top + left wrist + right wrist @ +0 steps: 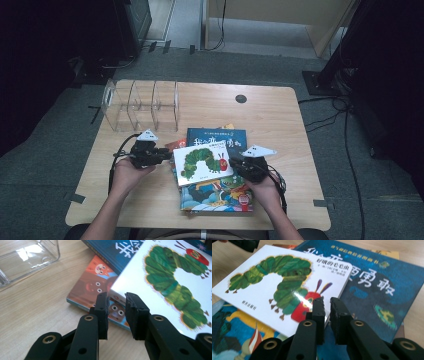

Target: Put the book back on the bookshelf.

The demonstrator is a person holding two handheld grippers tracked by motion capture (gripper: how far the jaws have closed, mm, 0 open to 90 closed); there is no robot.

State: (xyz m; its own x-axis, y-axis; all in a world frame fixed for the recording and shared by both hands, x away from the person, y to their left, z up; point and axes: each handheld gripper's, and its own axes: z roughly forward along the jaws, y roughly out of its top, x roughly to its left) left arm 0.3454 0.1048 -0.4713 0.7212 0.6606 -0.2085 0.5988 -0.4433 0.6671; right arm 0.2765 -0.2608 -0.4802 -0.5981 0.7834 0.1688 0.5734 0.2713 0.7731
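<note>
Two bare forearms rise from the bottom edge of the high view, angled slightly inward toward the middle of the frame. The left hand [127, 172] grips the left claw [167, 155] at centre left, its black jaws pointing right. The right hand [262, 187] holds the right claw [234, 162] at centre right, jaws pointing left. In each claw view the two jaws stand nearly closed, with a narrow gap between the pads.

Wooden table [280, 115] — clear organizer [141, 104] and, seemingly, stacked picture books [216, 195] on it.
</note>
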